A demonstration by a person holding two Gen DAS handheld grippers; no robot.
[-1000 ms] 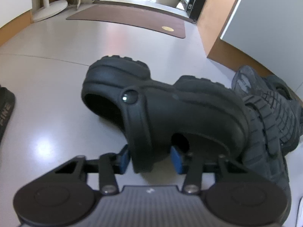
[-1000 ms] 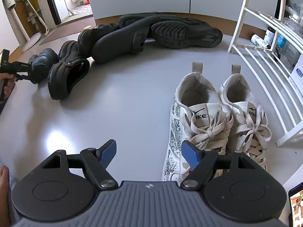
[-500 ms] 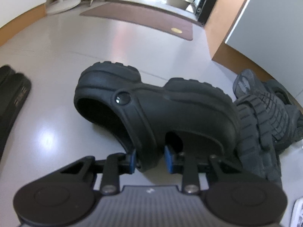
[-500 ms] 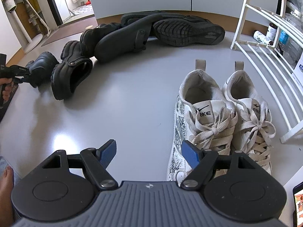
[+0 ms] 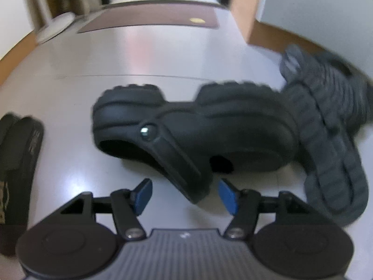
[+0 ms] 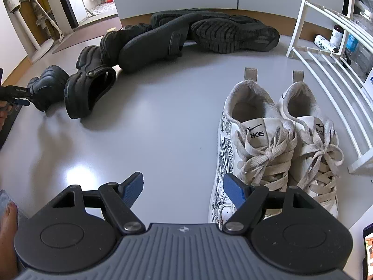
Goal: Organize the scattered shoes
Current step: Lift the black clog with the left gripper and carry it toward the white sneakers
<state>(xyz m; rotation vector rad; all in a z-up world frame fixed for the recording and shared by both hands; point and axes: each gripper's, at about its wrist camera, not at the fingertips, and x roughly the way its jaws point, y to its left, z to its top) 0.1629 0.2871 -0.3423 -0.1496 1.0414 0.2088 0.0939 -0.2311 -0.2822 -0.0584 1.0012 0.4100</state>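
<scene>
The black clog (image 5: 186,137) lies on its side on the grey floor (image 5: 163,53), its opening turned toward the left gripper (image 5: 185,192) and its heel strap hanging down between the two blue pads, so the strap is the part that offers itself for a pinch. The left gripper's pads stand apart, one on each side of the strap, and I cannot see either pad touching it; it holds nothing. Just to the right of this clog a sandal (image 5: 331,140) rests with its ribbed sole up, touching the clog. From the right wrist view, the same clog (image 6: 47,86) is at the far left, and a second clog (image 6: 89,91) lies just beside it, also tipped over; behind them several dark shoes (image 6: 209,30) are piled together near the wall. In contrast, the white sneakers (image 6: 279,137) stand upright, side by side, next to the white rack (image 6: 326,63), which looks like an ordered pair. The right gripper (image 6: 183,187) hangs above the bare floor beside these sneakers, its fingers wide apart and empty. I judge that the dark shoes are the ones not yet in order.
</scene>
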